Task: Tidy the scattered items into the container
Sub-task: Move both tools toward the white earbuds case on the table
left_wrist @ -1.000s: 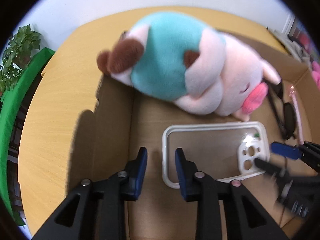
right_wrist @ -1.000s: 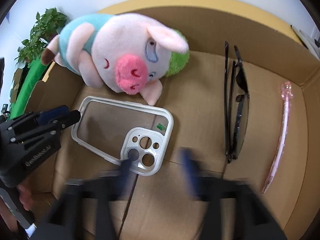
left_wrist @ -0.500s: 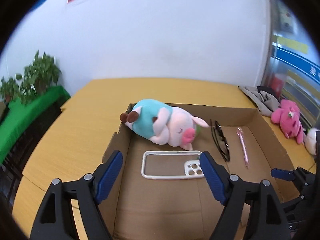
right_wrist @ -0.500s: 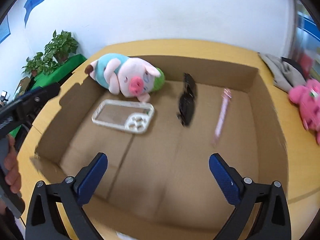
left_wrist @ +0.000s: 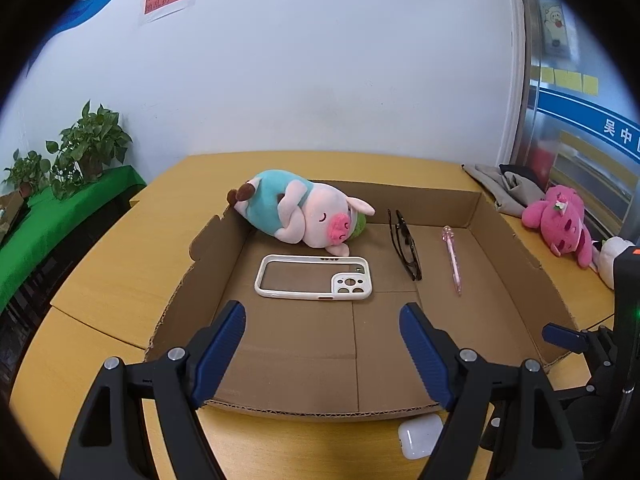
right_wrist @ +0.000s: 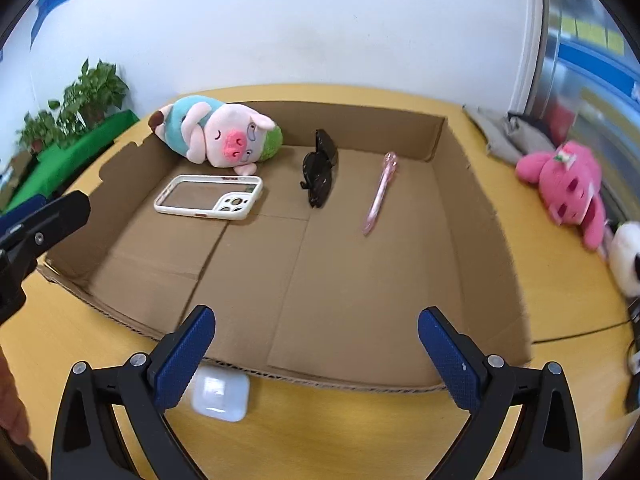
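Note:
A shallow cardboard box point(left_wrist: 516, 280) point(right_wrist: 480, 240) lies on the yellow table. Inside it are a pig plush point(left_wrist: 304, 216) point(right_wrist: 216, 136), a white phone case point(left_wrist: 316, 278) point(right_wrist: 208, 198), black sunglasses point(left_wrist: 406, 246) point(right_wrist: 320, 168) and a pink pen point(left_wrist: 452, 258) point(right_wrist: 380, 192). A white earbud case point(left_wrist: 420, 436) point(right_wrist: 220, 396) sits on the table just outside the box's near edge. My left gripper point(left_wrist: 322, 312) hovers open over the near part of the box, holding nothing. My right gripper point(right_wrist: 316, 314) stands wide open above the near edge, with the earbud case beside its left finger.
A pink plush toy point(left_wrist: 564, 224) point(right_wrist: 572, 184) and a white plush point(right_wrist: 628, 264) lie on the table right of the box. Grey cloth point(left_wrist: 504, 184) is bunched at the back right. Potted plants point(left_wrist: 92, 140) stand on a green ledge at the left.
Both grippers have pulled back and up from the box floor. The left jaws spread wide, leaving the phone case lying flat. The right jaws also widened.

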Available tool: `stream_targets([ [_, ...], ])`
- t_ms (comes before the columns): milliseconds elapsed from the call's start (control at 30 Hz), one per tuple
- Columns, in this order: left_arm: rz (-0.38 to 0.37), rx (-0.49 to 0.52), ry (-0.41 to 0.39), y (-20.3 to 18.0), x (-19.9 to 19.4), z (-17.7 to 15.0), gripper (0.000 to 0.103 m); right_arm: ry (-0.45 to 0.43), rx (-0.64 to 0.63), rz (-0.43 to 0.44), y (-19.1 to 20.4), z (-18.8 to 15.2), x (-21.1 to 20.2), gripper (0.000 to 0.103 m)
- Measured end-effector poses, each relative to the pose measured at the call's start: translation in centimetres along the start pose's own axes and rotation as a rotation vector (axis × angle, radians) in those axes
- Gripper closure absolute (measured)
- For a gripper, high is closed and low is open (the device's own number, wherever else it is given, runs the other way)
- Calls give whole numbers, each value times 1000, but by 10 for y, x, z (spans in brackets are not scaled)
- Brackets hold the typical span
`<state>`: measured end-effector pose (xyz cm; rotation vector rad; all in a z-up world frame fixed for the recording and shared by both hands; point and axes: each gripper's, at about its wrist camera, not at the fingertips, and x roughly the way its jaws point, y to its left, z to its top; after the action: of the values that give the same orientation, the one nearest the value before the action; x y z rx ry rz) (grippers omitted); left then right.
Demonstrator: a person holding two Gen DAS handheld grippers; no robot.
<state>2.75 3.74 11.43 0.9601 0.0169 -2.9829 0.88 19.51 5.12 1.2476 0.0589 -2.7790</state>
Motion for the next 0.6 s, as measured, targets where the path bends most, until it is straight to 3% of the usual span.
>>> stream_targets([
  [600, -14, 13, 43, -12, -1, -11, 24, 0, -34, -46, -2, -10, -9, 0],
])
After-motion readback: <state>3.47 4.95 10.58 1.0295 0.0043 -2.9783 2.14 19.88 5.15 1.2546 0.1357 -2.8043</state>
